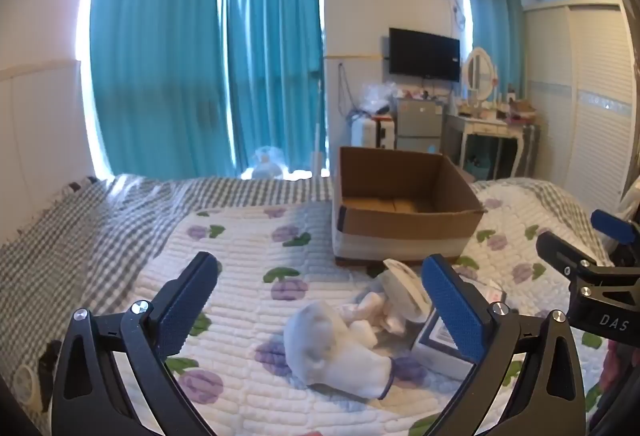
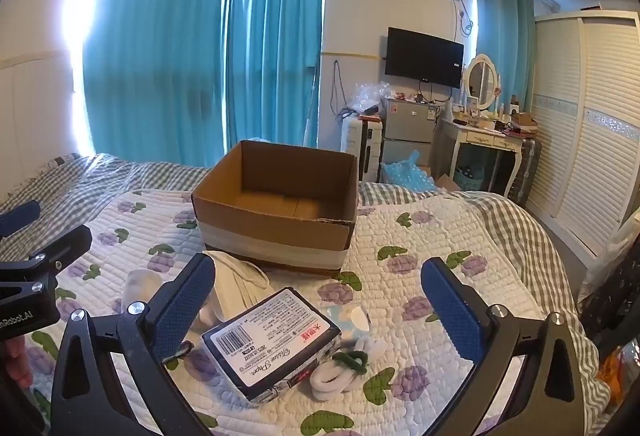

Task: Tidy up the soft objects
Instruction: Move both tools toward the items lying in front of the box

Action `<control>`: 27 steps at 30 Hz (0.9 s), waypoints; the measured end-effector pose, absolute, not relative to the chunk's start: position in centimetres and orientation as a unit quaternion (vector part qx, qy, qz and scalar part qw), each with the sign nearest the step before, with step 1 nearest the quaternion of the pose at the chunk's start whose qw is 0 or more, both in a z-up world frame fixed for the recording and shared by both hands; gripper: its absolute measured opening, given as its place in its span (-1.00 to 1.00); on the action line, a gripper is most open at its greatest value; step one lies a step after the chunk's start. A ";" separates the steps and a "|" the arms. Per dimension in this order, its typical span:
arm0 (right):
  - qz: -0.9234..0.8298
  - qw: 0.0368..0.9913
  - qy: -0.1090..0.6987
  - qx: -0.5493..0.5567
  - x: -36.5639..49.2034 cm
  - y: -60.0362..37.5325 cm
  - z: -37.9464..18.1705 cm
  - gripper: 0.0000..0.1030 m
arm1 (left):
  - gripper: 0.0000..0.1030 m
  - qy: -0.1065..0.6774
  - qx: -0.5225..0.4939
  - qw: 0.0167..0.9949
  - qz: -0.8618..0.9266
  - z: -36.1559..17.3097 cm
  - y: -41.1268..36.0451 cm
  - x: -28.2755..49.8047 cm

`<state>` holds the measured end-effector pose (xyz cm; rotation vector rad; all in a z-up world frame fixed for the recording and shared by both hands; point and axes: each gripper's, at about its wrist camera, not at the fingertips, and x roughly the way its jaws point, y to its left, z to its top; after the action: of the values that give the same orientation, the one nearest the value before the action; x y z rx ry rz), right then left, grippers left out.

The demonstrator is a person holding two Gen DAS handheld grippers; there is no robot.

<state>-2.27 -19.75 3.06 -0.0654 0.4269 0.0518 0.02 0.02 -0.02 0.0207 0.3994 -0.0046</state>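
Observation:
An empty cardboard box [image 1: 404, 224] stands on the quilted bed; it also shows in the right wrist view [image 2: 276, 220]. A white sock [image 1: 332, 348] lies between the fingers of my open left gripper [image 1: 320, 304], with more small white soft items [image 1: 376, 312] behind it. My open right gripper [image 2: 320, 300] hovers over a tissue paper pack [image 2: 272, 340]; a white roll with a green piece [image 2: 340, 368] lies beside it and a white cloth [image 2: 236, 280] lies behind. The right gripper shows at the left wrist view's right edge [image 1: 592, 264].
The floral quilt [image 2: 420, 276] covers the bed over a checked sheet [image 1: 80, 228]. Teal curtains [image 1: 168, 56], a small fridge [image 2: 408, 128], a dressing table [image 2: 484, 136] and a wardrobe [image 2: 588, 116] stand beyond the bed.

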 end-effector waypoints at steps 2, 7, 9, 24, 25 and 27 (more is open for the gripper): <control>0.025 0.975 0.217 -0.029 -2.2 -19.7 3.0 1.00 | 1.00 0.197 0.012 0.980 -0.003 0.0 0.0 0.0; 0.026 0.975 0.217 -0.030 -2.1 -19.7 2.9 1.00 | 1.00 0.195 0.014 0.981 -0.003 0.0 -0.2 -0.2; 0.026 0.975 0.217 -0.030 -2.2 -19.7 2.8 1.00 | 1.00 0.195 0.015 0.981 -0.002 0.0 -0.4 -0.3; 0.029 0.974 0.224 -0.034 -2.1 -19.4 2.6 1.00 | 1.00 0.200 0.005 0.980 -0.004 0.1 0.2 -0.1; 0.029 0.973 0.224 -0.034 -2.1 -19.4 2.5 1.00 | 1.00 0.200 0.005 0.980 -0.003 -0.1 0.2 0.0; 0.030 0.973 0.225 -0.036 -2.0 -19.3 2.5 1.00 | 1.00 0.200 0.005 0.980 -0.004 -0.1 0.2 0.0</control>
<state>-2.03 -19.30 2.46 -0.0717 0.4549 0.0597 0.04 0.24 -0.08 0.0094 0.4025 -0.0071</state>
